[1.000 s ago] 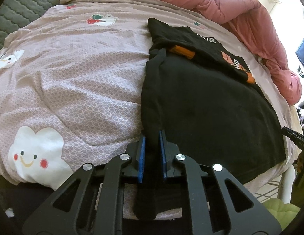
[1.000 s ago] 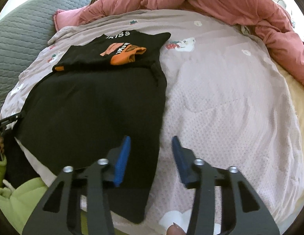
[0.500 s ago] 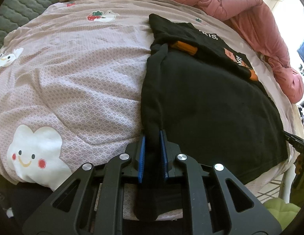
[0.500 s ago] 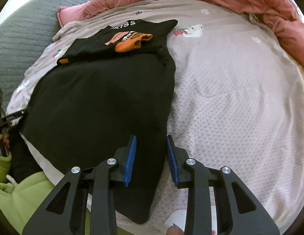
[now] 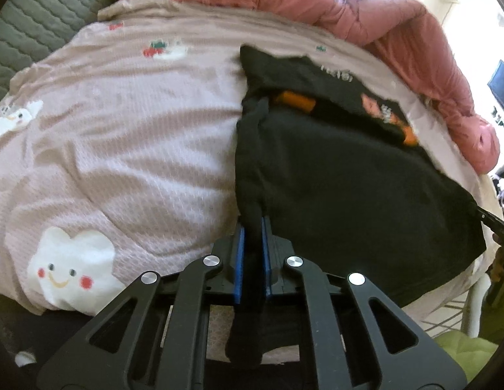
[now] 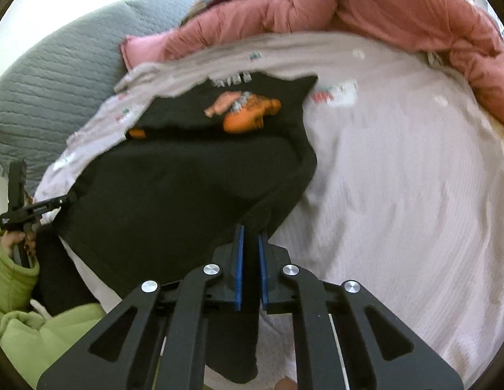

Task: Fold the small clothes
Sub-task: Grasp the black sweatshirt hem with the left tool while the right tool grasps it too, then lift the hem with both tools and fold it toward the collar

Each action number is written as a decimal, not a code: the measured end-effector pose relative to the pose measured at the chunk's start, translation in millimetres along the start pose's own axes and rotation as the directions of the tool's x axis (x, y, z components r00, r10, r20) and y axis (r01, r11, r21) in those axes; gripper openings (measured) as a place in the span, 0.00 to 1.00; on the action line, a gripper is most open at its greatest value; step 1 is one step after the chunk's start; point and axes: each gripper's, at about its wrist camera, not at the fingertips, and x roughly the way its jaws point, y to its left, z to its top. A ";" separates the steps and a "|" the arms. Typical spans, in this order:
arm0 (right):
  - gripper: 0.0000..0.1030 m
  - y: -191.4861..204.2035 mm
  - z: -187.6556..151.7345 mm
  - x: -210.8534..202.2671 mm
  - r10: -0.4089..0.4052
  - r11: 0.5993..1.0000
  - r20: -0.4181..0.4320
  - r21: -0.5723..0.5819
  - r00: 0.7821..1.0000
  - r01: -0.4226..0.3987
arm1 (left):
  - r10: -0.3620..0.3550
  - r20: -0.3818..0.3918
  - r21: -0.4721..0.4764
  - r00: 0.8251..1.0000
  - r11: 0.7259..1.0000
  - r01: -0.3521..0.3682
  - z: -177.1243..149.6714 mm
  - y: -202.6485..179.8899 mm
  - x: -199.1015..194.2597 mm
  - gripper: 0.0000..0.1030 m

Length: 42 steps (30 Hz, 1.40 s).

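A black garment point(image 5: 343, 188) lies spread on a pale pink bedspread point(image 5: 128, 149), its far end folded back so that orange trim point(image 6: 248, 115) and some white lettering show on top. Its near edge hangs toward the bed's front, and the 2 near corners are each gathered into a ridge of cloth. The left gripper point(image 5: 251, 243) is clamped on the corner toward the middle of the bed in its view, the dark fabric pinched between its blue pads and trailing down past them. The right gripper point(image 6: 250, 250) has just been closing and its blue pads now press on the opposite corner, which rises from the bedspread as a lifted fold. In the right wrist view the left gripper shows at the far left edge, gripped by a hand point(image 6: 16, 242) in a lime green sleeve point(image 6: 11, 276). The bedspread carries a smiling white cloud print point(image 5: 71, 268) near the front. A bunched salmon-pink quilt point(image 5: 365, 16) lies along the far side, and a grey quilted surface point(image 6: 47, 74) sits beyond the bedspread.
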 end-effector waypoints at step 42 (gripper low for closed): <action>0.07 -41.9 132.1 32.3 -0.066 0.993 0.279 0.114 0.958 0.035 | -0.061 0.176 -0.108 0.982 0.991 0.081 161.4 2.1 19.9 0.03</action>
